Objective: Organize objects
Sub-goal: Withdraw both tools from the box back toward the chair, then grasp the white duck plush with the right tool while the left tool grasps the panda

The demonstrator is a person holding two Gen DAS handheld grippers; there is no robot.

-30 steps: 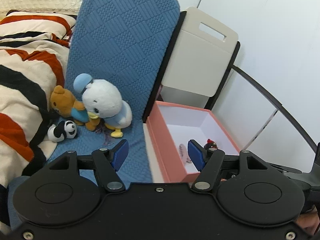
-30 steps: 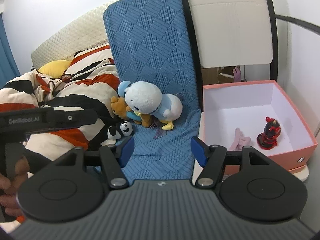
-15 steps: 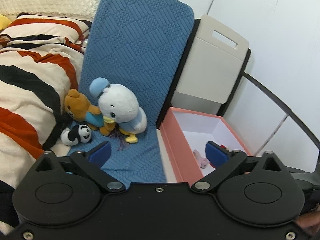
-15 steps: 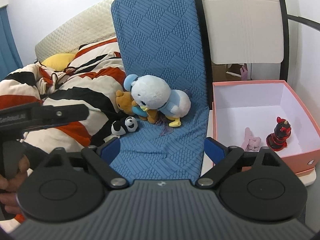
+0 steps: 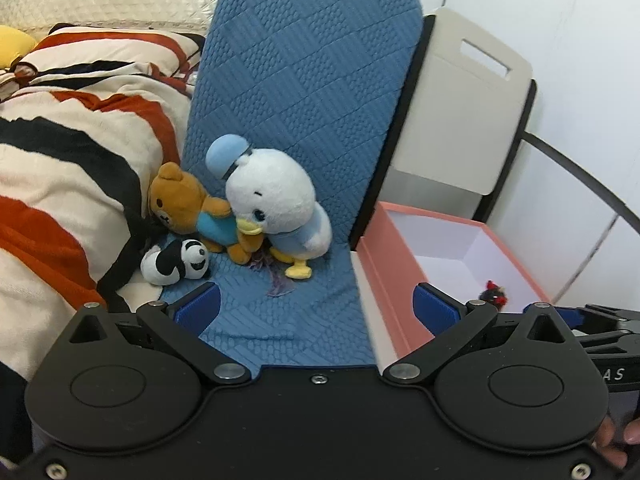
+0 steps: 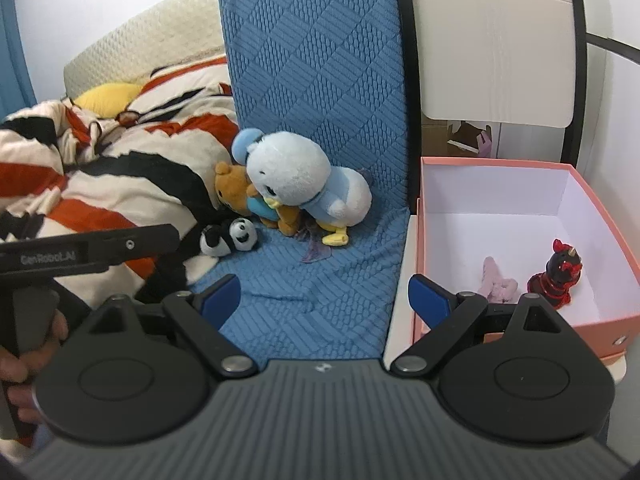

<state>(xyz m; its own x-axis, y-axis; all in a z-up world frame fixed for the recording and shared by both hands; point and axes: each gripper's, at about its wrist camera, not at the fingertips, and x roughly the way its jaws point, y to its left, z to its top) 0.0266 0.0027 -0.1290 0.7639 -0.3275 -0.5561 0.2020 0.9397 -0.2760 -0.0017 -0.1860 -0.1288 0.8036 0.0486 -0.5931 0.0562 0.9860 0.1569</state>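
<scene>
A white duck plush (image 5: 276, 208) (image 6: 304, 180) with a light blue cap leans on a brown bear plush (image 5: 188, 206) (image 6: 236, 192) on the blue quilted mat (image 5: 304, 80) (image 6: 316, 72). A small panda plush (image 5: 176, 262) (image 6: 230, 236) lies in front of them. A pink box (image 5: 384, 272) (image 6: 520, 168) to the right holds a red-black figurine (image 6: 558, 276) (image 5: 495, 293) and a pale pink toy (image 6: 496, 282). My left gripper (image 5: 316, 304) and right gripper (image 6: 324, 294) both stand wide open short of the toys, with nothing between the blue pads.
A striped black, orange and cream blanket (image 5: 60, 184) (image 6: 88, 184) lies left of the mat, with a yellow pillow (image 6: 106, 94) behind. A beige chair back (image 5: 464, 104) (image 6: 496, 48) stands behind the box. A hand (image 6: 24, 364) holds the left gripper's handle.
Both grippers' jaws have spread from partly closed to wide open. Both cameras have sunk and moved in, so the plush toys and the mat look larger.
</scene>
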